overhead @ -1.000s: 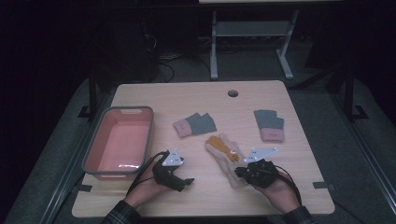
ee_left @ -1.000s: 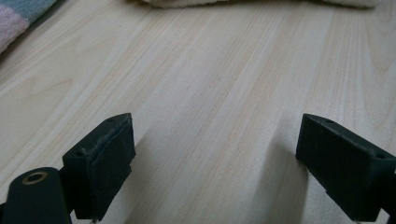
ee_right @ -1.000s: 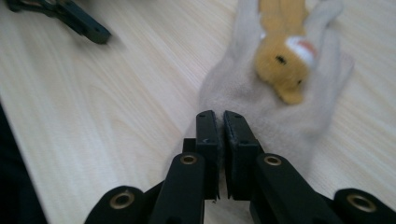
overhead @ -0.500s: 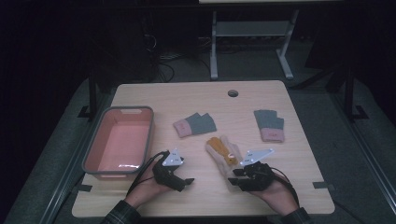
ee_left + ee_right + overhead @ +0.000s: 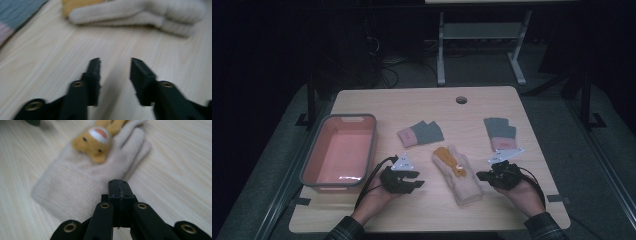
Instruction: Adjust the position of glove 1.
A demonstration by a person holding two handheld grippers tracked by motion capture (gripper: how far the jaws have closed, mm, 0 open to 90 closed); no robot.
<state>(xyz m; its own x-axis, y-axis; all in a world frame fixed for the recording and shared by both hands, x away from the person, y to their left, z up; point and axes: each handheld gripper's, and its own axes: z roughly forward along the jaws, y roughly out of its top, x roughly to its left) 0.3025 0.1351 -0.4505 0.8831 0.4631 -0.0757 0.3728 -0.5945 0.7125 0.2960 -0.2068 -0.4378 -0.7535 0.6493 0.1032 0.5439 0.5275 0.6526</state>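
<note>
A beige glove (image 5: 460,180) with an orange animal face (image 5: 448,156) lies flat at the middle of the wooden table (image 5: 422,102). My left gripper (image 5: 418,181) rests left of the glove and points at it. In the left gripper view its jaws (image 5: 115,65) have just been closing; a gap remains and nothing is between them. The beige glove (image 5: 140,12) lies beyond them. My right gripper (image 5: 481,176) sits just right of the glove. In the right gripper view it (image 5: 118,182) is shut, pads together and empty, at the edge of the glove (image 5: 75,182), whose animal face (image 5: 97,140) lies farther off.
A pink tub (image 5: 314,167) stands at the table's left. One grey and pink glove (image 5: 419,134) lies behind the beige one, also seen as a grey-pink patch (image 5: 17,12); another grey and pink glove (image 5: 499,132) lies at the right. A round hole (image 5: 461,99) is near the far edge.
My right gripper has drawn back to the right, off the beige glove, and closed. The glove now lies flatter and straighter. The left gripper's jaws have narrowed.
</note>
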